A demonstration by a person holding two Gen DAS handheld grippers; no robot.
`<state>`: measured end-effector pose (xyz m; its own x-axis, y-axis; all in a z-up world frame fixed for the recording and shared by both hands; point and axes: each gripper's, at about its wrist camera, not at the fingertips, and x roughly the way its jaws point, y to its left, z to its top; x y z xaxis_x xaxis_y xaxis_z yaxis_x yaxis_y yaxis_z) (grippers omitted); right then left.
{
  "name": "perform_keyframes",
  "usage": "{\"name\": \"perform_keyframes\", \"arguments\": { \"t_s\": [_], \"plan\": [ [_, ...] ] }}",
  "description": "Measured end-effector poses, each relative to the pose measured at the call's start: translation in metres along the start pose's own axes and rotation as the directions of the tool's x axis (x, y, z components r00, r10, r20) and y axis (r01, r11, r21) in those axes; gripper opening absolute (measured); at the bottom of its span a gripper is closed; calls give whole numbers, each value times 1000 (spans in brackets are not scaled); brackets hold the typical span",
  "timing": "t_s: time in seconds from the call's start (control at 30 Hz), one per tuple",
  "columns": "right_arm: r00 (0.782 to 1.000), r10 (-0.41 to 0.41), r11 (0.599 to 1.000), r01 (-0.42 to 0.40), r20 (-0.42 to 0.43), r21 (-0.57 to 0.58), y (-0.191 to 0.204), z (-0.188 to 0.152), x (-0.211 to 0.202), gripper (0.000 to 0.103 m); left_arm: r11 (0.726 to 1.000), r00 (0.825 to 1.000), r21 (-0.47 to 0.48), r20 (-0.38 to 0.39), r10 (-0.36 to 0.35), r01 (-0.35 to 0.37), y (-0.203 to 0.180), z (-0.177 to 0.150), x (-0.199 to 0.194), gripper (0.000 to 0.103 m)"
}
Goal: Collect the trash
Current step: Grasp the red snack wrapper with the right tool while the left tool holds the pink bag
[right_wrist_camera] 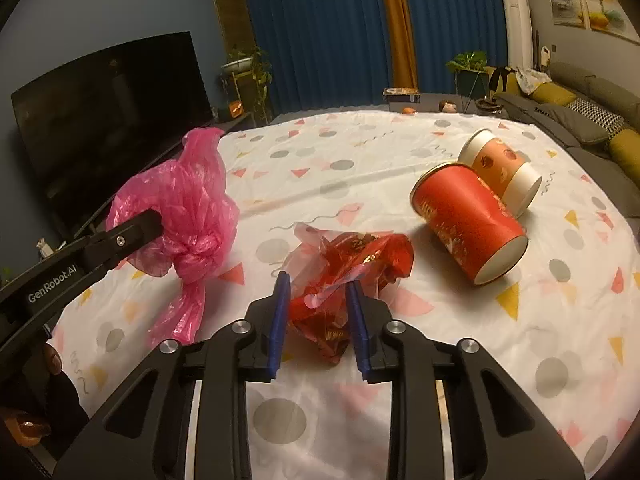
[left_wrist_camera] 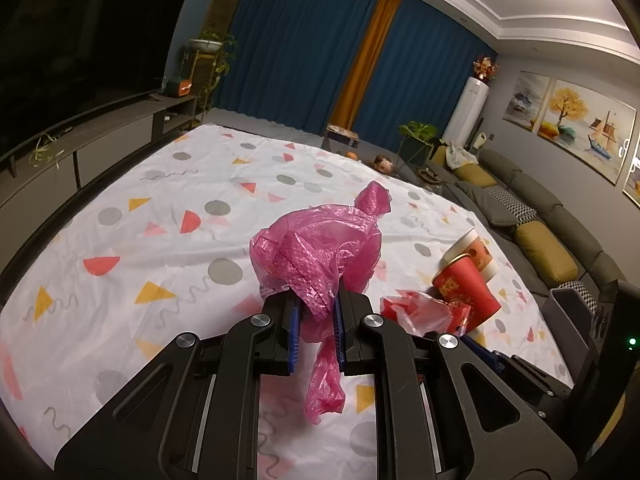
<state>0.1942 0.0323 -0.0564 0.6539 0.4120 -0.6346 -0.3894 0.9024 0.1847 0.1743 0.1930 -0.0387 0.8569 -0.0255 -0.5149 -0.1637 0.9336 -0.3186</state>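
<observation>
My left gripper point(left_wrist_camera: 316, 312) is shut on a knotted pink plastic bag point(left_wrist_camera: 320, 244) and holds it above the table; the bag also shows in the right wrist view point(right_wrist_camera: 188, 216) with the left gripper's finger point(right_wrist_camera: 132, 234) against it. My right gripper point(right_wrist_camera: 316, 308) is open, its blue pads on either side of a crumpled red wrapper point(right_wrist_camera: 348, 272) that lies on the tablecloth; the wrapper shows in the left wrist view too point(left_wrist_camera: 424, 312). A red paper cup point(right_wrist_camera: 468, 224) and a pale orange cup point(right_wrist_camera: 504, 168) lie on their sides to the right.
The table carries a white cloth point(right_wrist_camera: 360, 152) with coloured shapes. A TV point(right_wrist_camera: 108, 112) stands on a low cabinet at the left. A grey sofa point(left_wrist_camera: 532, 216) with yellow cushions runs along the right. Blue curtains point(left_wrist_camera: 304, 52) hang at the back.
</observation>
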Motion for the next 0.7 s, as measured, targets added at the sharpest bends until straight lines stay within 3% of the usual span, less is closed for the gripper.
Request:
{"name": "perform_keyframes", "arguments": {
  "t_s": [0.1,0.17,0.33,0.53,0.63,0.7],
  "plan": [
    [1000,-7,1000,7,5,1,2,1,-1,34,1000,1000,0,5,1,-1,0,0,-1,13],
    [1000,-16,1000,16,10,-5,4,1,-2,43,1000,1000,-5,9,1,-1,2,1,-1,13],
    [1000,-9,999,9,1,47,-3,4,1,48,1000,1000,-18,11,-2,2,5,2,-2,13],
    [1000,-19,998,19,-6,57,2,8,6,65,1000,1000,-22,14,-4,4,7,2,-2,13],
    [998,-55,998,56,-13,41,5,9,12,64,1000,1000,-29,14,-5,5,8,2,-3,13],
    [998,-56,998,56,-13,37,5,8,13,52,999,1000,-32,13,-6,6,8,2,-3,13]
  ]
}}
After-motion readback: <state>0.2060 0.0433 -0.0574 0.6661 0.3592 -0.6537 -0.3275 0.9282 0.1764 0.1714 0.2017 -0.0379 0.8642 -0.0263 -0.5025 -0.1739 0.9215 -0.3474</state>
